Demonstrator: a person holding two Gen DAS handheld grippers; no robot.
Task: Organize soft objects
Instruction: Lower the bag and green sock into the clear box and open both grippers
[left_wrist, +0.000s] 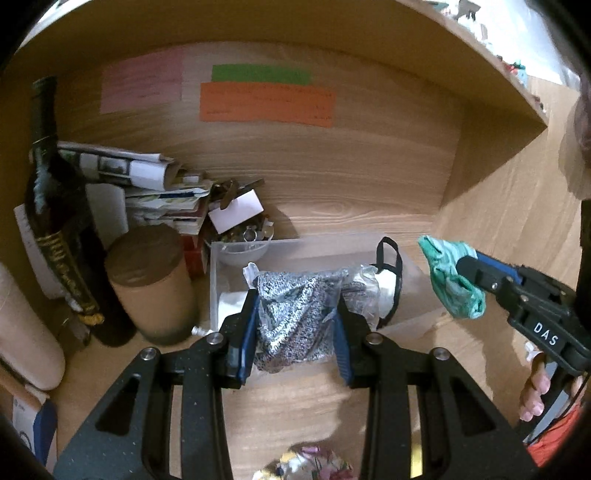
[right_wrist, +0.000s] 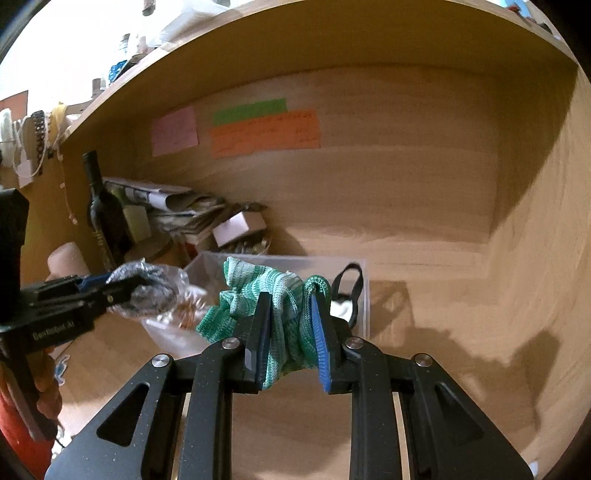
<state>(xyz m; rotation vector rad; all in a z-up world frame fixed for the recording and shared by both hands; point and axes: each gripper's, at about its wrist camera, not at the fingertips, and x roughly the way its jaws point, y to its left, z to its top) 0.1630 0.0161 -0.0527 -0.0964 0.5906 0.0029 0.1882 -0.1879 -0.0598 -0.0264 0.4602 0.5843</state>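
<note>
The left tongs (left_wrist: 295, 332) are closed on a speckled grey cloth wrapped in clear plastic (left_wrist: 295, 317), holding it just above the near edge of a clear plastic box (left_wrist: 410, 273) that stands on the wooden tabletop (left_wrist: 295, 413) inside a wooden alcove. The right tongs (right_wrist: 290, 332) grip a bunched green and white knitted cloth (right_wrist: 284, 306), pinched between their blue-lined fingers (right_wrist: 320, 343); in the left wrist view this cloth hangs in the air to the right of the box, apart from it. Inside the box lie a white item with a black strap (left_wrist: 388, 273) at the right end and another white piece (left_wrist: 231, 306) at the left. Left of the box stand a brown cardboard tube (left_wrist: 151, 280) and a dark bottle (left_wrist: 55, 221), with a stack of papers and magazines (left_wrist: 147, 184) behind them and a small bowl of odds and ends (left_wrist: 247, 240) just behind the box. Pink (left_wrist: 142, 83), green (left_wrist: 262, 74) and orange (left_wrist: 267, 103) paper notes are stuck on the back wall. A flowered cloth (left_wrist: 306, 465) lies on the tabletop at the near edge of the left wrist view.
</note>
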